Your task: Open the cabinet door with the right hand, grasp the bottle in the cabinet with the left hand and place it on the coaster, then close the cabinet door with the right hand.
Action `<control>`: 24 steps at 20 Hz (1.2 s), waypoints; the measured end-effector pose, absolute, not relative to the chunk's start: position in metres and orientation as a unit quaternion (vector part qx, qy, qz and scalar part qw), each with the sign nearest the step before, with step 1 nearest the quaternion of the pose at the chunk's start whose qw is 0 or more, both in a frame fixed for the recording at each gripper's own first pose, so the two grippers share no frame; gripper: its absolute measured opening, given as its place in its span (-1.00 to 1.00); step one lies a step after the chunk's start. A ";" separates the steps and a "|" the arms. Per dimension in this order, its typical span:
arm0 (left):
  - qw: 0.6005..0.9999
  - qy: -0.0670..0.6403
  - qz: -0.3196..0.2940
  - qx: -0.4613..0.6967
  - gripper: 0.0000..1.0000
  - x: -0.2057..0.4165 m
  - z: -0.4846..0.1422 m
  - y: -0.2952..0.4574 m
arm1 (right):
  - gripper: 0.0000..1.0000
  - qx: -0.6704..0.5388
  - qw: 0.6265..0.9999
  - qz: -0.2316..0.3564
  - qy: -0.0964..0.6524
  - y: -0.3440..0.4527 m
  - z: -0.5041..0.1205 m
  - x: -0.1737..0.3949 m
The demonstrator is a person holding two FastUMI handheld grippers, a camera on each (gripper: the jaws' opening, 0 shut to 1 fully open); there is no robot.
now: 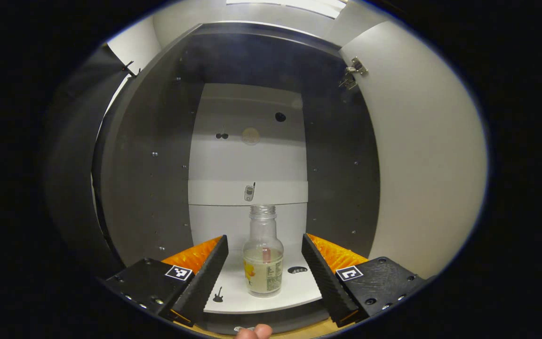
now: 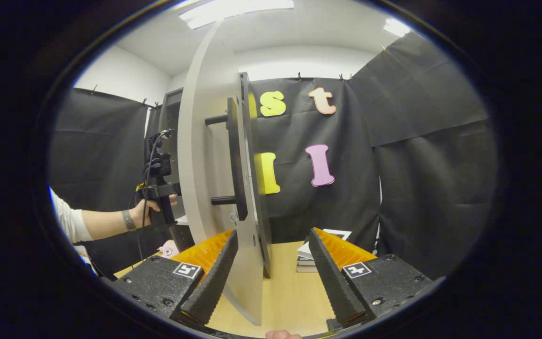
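Left gripper (image 1: 265, 263) has its jaws spread wide, w/ nothing gripped; the bottle (image 1: 263, 254) stands upright btwn the two fingers, apart from both. Bottle is clear, uncapped, w/ a label on its lower half, and it sits near the front edge of the white bottom shelf (image 1: 299, 287) inside the cabinet (image 1: 148, 179), which has dark side walls and a white back panel. The cabinet door (image 1: 421, 155) is swung open at the right of this view, its hinge (image 1: 353, 73) near the top. Right gripper (image 2: 273, 268) also has its jaws released, straddling the edge of the open door (image 2: 203, 155); the door panel runs nearer the left finger, contact cannot be told. The door's dark bar handle (image 2: 235, 160) sits just above the fingers. Beyond the door, a person's hand (image 2: 151, 212) holds the other gripper by the cabinet. Below is a wooden table (image 2: 285, 296) w/ a stack of books (image 2: 309, 256) toward the back.
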State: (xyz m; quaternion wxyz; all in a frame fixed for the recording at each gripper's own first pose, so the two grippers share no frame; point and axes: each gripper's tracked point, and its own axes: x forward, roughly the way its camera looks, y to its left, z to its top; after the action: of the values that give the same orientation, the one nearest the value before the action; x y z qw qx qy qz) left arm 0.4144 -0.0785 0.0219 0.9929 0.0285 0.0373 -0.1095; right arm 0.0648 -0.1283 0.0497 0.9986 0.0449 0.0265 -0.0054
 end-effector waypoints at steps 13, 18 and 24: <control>0.995 0.053 -0.081 0.022 0.87 0.471 0.008 -0.073 | 0.89 0.049 0.998 -0.019 0.023 -0.131 0.051 0.069; 0.996 0.050 -0.075 0.029 0.31 0.474 0.010 -0.068 | 0.89 0.048 0.998 -0.020 0.027 -0.132 0.050 0.069; 0.994 0.030 -0.105 0.016 -0.05 0.434 0.033 -0.067 | 0.89 0.052 0.998 -0.017 0.025 -0.130 0.051 0.069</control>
State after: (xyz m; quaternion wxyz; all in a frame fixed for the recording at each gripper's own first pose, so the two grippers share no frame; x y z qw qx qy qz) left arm 0.4340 -0.0674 0.0327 0.9938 0.0164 0.0301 -0.1053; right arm 0.0691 -0.1300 0.0505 0.9982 0.0522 0.0249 -0.0169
